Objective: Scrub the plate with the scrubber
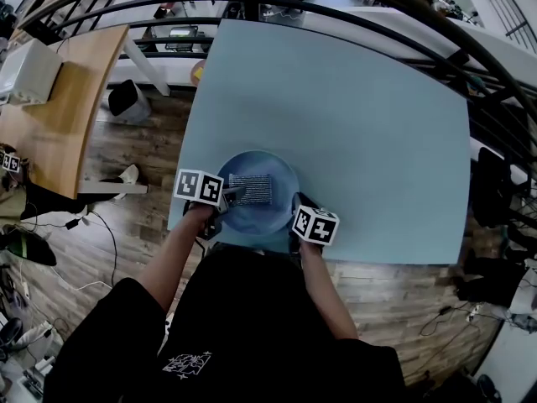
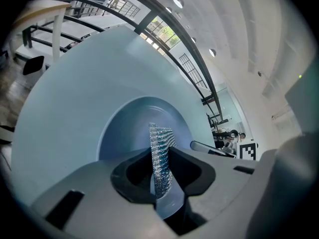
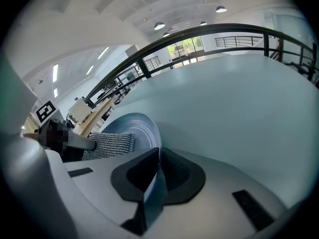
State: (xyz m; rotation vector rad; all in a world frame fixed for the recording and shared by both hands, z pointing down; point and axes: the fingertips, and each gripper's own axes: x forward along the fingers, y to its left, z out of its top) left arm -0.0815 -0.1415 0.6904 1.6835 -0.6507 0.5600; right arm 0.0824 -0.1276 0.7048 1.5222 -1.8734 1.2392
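Note:
A pale blue plate (image 1: 277, 211) lies near the front edge of the light blue table (image 1: 352, 133). A silvery mesh scrubber (image 1: 252, 189) rests on the plate's upper part. My left gripper (image 1: 228, 196) is shut on the scrubber's left end; in the left gripper view the scrubber (image 2: 160, 156) stands on edge between the jaws over the plate (image 2: 124, 128). My right gripper (image 1: 295, 211) is shut on the plate's right rim; the right gripper view shows the rim (image 3: 152, 183) pinched edge-on, with the scrubber (image 3: 110, 143) to the left.
The table's front edge runs just below the plate. A wooden desk (image 1: 59, 116) stands at the left over a wood floor, with a dark bin (image 1: 127, 99) beside it. A black railing (image 1: 352, 7) curves across the back.

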